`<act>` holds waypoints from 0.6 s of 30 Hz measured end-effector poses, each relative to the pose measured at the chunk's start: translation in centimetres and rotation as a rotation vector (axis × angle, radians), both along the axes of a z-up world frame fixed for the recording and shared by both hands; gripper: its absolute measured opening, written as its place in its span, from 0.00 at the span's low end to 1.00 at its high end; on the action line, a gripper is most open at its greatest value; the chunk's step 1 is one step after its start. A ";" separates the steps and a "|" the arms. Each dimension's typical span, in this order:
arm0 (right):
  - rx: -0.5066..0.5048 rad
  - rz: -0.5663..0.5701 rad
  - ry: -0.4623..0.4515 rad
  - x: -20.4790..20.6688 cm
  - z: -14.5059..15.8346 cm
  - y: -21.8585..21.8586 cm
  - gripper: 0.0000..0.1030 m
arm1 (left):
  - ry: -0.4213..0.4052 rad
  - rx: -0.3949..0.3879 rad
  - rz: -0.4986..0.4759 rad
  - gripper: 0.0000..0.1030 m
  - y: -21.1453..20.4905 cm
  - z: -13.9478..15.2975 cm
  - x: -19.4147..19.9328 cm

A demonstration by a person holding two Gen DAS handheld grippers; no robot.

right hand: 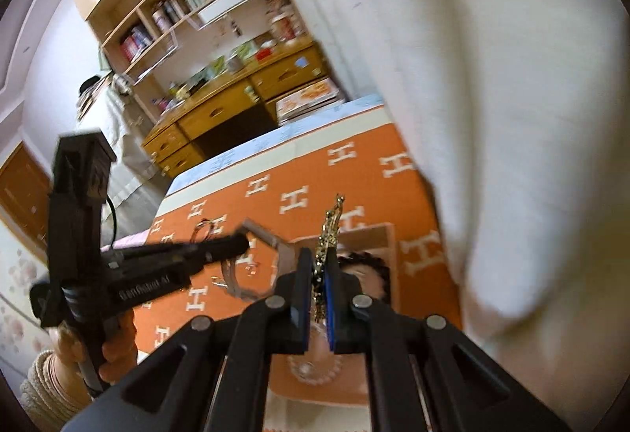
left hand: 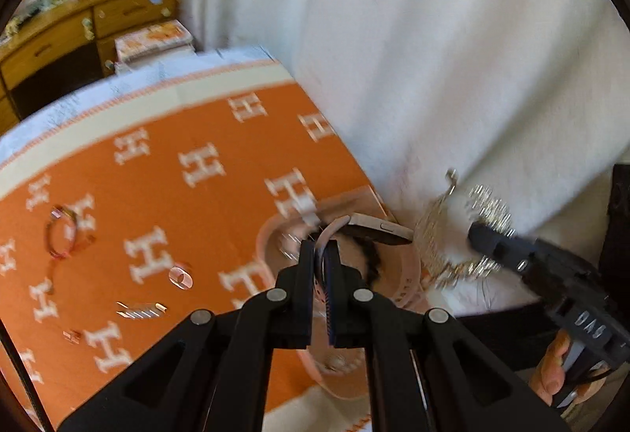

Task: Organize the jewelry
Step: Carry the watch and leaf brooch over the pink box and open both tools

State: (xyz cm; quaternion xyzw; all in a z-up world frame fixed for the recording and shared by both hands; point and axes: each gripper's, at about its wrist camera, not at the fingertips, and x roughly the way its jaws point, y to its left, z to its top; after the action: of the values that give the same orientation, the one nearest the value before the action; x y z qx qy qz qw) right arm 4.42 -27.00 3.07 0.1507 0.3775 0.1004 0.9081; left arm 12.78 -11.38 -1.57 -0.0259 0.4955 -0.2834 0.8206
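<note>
A light, stiff watch (left hand: 374,229) is pinched by its band in the left gripper (left hand: 321,254), while a limp, tangle-prone gold chain (right hand: 328,235) is clamped in the right gripper (right hand: 319,266).

The left gripper (left hand: 319,251) reaches in from the bottom centre of its own view, its jaws pinched nearly together on a pale strap. In the right wrist view it crosses the left half of the frame, gripped by a hand (right hand: 114,349) at the lower left (a knit cuff shows below it). The right gripper (right hand: 319,262) is likewise clamped, on a gold chain, and its hand (left hand: 551,369) shows at the lower right of the left view.
</note>
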 end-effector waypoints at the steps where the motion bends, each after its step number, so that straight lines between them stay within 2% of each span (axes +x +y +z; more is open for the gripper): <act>1: 0.005 -0.010 -0.007 -0.5 -0.1 -0.4 0.05 | 0.013 0.002 -0.006 0.03 -0.4 -0.7 -0.4; 7: 0.035 -0.020 -0.042 -1.6 -0.2 -0.9 0.05 | 0.056 0.071 -0.012 0.04 -2.0 -4.9 -1.8; 12: 0.060 0.009 -0.023 -0.6 -1.2 -0.5 0.05 | 0.035 0.109 -0.006 0.08 -1.8 -5.7 -3.2; 17: 0.089 0.026 0.018 1.1 -3.0 0.1 0.05 | -0.001 0.072 0.018 0.29 -0.3 -4.7 -4.8; 18: 0.093 0.029 0.023 1.3 -3.3 0.2 0.05 | -0.009 0.080 0.034 0.53 -0.1 -4.5 -4.9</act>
State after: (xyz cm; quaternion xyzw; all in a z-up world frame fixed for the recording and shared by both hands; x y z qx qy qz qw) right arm 5.67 -26.75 -0.25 0.1885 0.3850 0.1292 0.8942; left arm 7.84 -11.49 -6.08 -0.0004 0.5023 -0.2495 0.8279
